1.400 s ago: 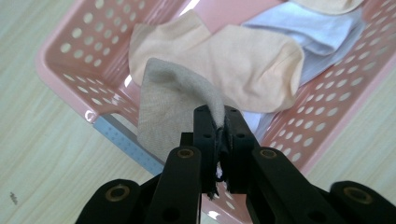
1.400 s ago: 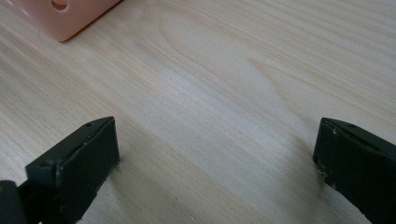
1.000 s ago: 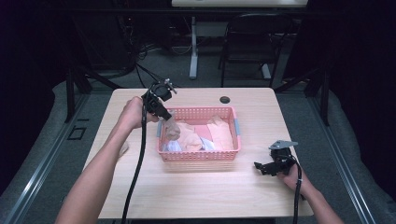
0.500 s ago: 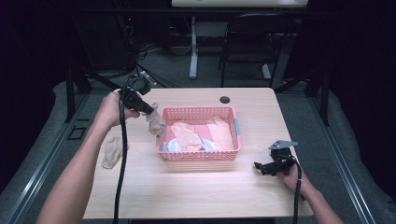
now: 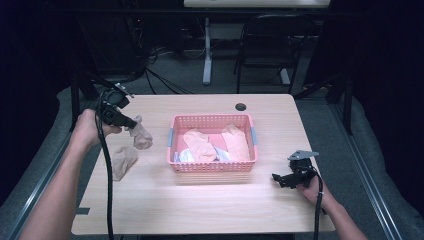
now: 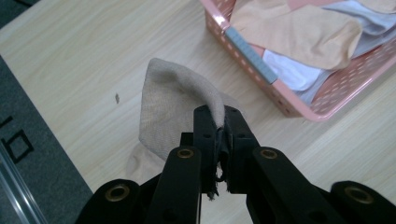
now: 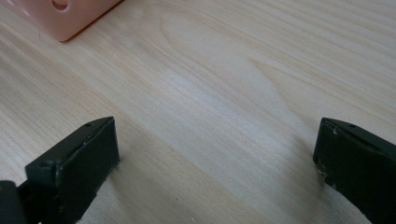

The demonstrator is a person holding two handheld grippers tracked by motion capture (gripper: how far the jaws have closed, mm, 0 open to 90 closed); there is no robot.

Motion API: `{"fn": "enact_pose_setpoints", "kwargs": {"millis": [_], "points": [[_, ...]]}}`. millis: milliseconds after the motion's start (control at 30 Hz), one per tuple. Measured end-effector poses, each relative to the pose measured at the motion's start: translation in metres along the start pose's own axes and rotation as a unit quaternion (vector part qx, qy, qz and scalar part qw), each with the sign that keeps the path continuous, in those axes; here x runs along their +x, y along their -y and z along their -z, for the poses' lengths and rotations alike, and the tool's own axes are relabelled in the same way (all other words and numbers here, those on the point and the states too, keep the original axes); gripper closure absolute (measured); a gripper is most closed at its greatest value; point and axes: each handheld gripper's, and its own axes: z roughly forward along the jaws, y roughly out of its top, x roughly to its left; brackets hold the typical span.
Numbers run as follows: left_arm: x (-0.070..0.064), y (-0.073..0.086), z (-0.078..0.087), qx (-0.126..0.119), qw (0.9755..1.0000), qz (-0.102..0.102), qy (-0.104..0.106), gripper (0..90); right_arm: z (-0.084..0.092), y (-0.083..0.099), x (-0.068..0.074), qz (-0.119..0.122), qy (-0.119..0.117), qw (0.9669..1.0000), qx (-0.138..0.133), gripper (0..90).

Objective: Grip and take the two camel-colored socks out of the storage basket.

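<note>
Dark floor, cables and a chair ring the pale wooden table (image 5: 200, 205), whose near half lies bare across the bottom of the high view. At centre frame sits a pink basket (image 5: 212, 166) holding peach and white cloth, with open wood on every side of it.

At the left of that view the left gripper (image 5: 131, 122) hangs above the table's left part, its jaws pressed together on a beige sock (image 5: 141, 137). That sock droops from the pinch, long axis running down and toward the basket, free end lowest. A second beige sock (image 5: 122, 161) lies flat just below it, near the table's left edge.

The left gripper view shows the pinch close up: sock fabric folded over the jaw tips, and the basket's corner at upper right.

At lower right the right gripper (image 5: 278, 178) rests low near the table's right edge, apart from the basket. Its own view shows the jaws spread wide over bare wood.
</note>
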Motion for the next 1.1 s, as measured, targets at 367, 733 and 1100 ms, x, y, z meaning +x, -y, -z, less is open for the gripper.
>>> {"fn": "enact_pose_setpoints", "kwargs": {"millis": [367, 733, 1100], "points": [[0.024, 0.042, -0.038, 0.022, 0.9987, 0.044, 0.010, 85.2, 0.000, 0.000, 0.000, 0.000, 0.000, 1.0000, 0.000, 0.0], [0.036, 0.082, -0.098, 0.080, 0.9925, 0.092, 0.007, 81.2, 0.000, 0.000, 0.000, 0.000, 0.000, 1.0000, 0.000, 0.0], [0.035, 0.107, -0.082, 0.053, 0.9910, 0.122, -0.009, 24.6, 0.000, 0.000, 0.000, 0.000, 0.000, 1.0000, 0.000, 0.0]]}}
